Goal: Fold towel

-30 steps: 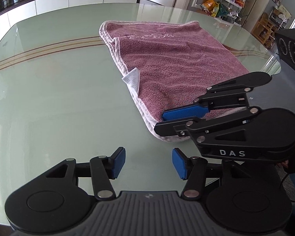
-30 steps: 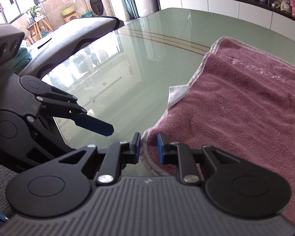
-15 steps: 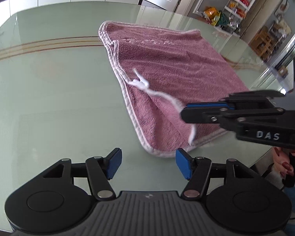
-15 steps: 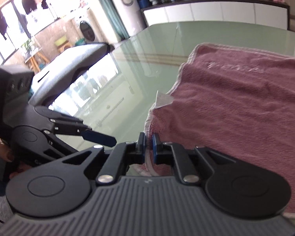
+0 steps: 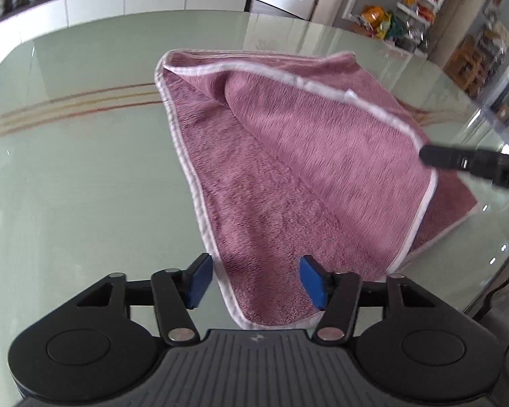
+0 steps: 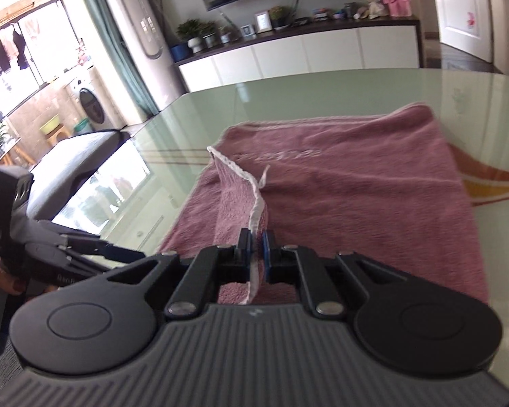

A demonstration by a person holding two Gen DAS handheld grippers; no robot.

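Lying spread across the near right part of the glass table (image 5: 68, 176), the pink towel (image 5: 254, 210) with its white-bound edge, one flap of it raised off the rest. Pinching that white hem hard between pressed-together blue pads, the right gripper (image 6: 257, 251), and lifting the corner high so the cloth under it peels up as a slanted sheet instead of dragging over the lower layer. Holding by the hem rather than the pile, likely because the binding is the firmest, thinnest bit to clamp. Hanging low over the near corner of the towel, the left gripper (image 5: 252, 279), pads spread wide with nothing between them, straddling the near edge without clamping it; probably waiting there either to pin the bottom layer against sliding on the slick glass or to take a second corner. Showing at the right edge of the left view only as a dark blurred bar at the lifted hem, the right tool, so hard to say from that side exactly where along the edge the grip sits. Running diagonally from the far left corner toward the grip, the raised border, with a crease forming beneath it, which reads as a fold being carried over rather than one laid down. Staying flat and unwrinkled, the far half of the towel.
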